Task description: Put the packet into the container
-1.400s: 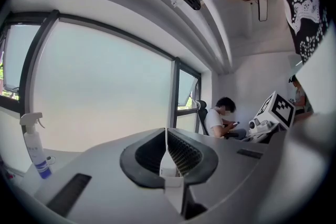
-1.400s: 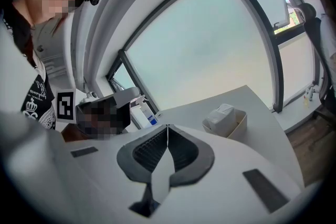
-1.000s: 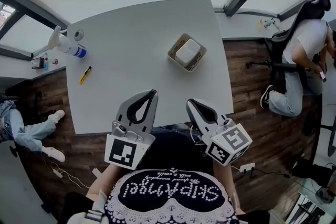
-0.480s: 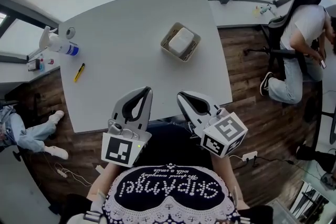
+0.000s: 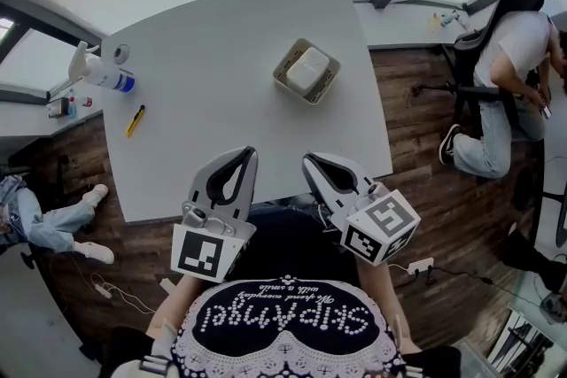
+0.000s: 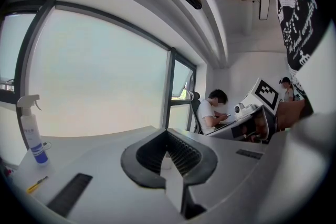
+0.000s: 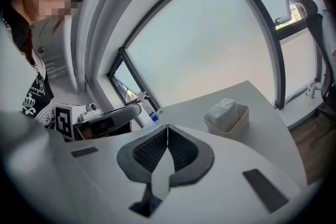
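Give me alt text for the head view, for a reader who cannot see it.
A white packet lies inside a beige container on a grey table, while the left gripper and right gripper, both shut and empty, hover at the table's near edge. A spray bottle and a slim yellow tool sit at the table's left side.

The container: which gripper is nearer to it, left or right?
Right, slightly. The right gripper is straight before the container; the left gripper is further to the left.
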A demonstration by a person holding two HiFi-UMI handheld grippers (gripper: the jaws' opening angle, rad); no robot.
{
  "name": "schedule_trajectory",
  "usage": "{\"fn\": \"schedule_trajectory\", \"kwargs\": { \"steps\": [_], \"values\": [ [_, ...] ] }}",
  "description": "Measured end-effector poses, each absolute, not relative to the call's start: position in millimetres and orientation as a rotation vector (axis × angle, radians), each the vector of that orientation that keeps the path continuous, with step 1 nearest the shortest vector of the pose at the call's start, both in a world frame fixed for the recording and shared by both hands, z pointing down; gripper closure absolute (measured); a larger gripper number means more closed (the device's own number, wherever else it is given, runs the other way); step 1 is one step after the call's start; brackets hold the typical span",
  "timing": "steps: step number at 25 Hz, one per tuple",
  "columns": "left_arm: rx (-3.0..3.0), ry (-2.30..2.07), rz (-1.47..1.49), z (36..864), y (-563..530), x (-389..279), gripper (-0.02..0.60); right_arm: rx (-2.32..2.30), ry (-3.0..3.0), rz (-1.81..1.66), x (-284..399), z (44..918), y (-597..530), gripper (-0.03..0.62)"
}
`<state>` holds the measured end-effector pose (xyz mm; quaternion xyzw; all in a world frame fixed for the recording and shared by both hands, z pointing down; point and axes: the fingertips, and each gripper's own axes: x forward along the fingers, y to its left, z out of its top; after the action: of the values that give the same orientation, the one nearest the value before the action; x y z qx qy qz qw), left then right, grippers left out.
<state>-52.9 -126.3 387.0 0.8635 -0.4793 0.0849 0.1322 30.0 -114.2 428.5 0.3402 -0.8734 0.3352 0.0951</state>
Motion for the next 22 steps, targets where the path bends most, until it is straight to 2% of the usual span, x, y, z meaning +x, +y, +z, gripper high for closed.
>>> {"fn": "schedule_trajectory", "kwargs": {
  "steps": [22],
  "values": [
    [2.499,-1.411,0.228,383.3,-129.1,-58.2,0.574,1.028,-2.562,1.009,31.6,431.1,-114.2,0.579]
  ]
}}
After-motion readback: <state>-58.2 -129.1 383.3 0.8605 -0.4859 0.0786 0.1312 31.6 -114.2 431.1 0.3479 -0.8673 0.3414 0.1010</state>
